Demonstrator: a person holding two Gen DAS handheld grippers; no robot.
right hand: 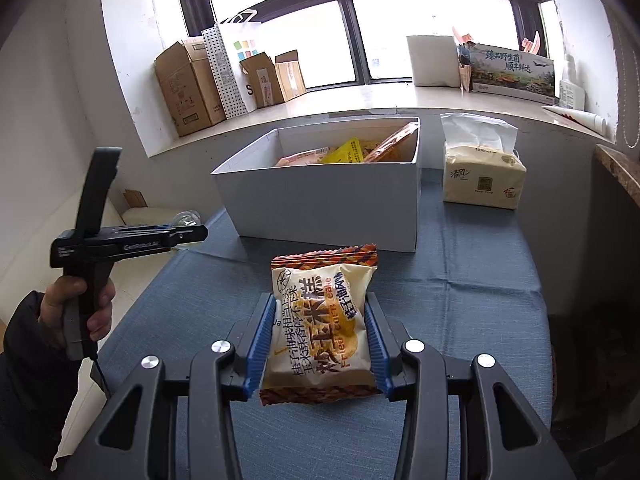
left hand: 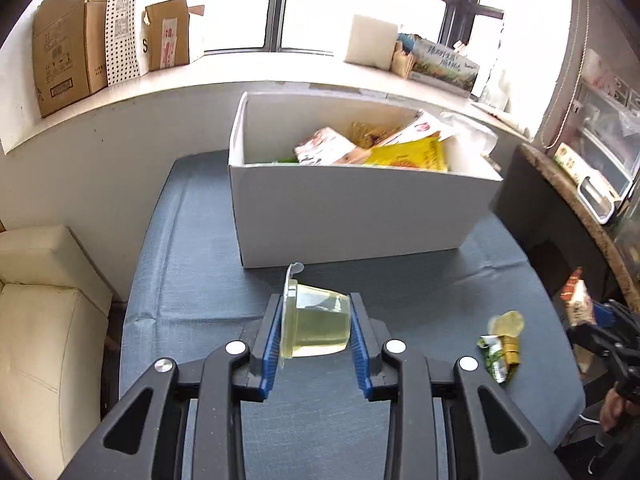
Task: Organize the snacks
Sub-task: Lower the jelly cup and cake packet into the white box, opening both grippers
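Already the white box (left hand: 352,216) at the far end of the blue-clothed table (left hand: 192,264) holds several packets: a yellow one, a pinkish one and at least one more leaning against its right wall, so a good share of the sorting looks done. A pack of tissues (right hand: 484,180) stands just beside the box on its right and seems no part of the job.

Two snacks are in transit. The right gripper (right hand: 318,338) is clamped on a corn cake packet (right hand: 320,320), held clear of the cloth with the box straight ahead. The left gripper (left hand: 316,328) is clenched on a clear jelly cup (left hand: 316,326) lying on its side between the pads, lid to the left, also short of the box.

What is left on the table is small: a green and yellow wrapper (left hand: 500,354) near the right edge, with a pale round piece (left hand: 508,322) touching its far end, possibly another jelly cup, though it is too blurred to tell. By this judgement, both held items still need dropping in, then those last bits.
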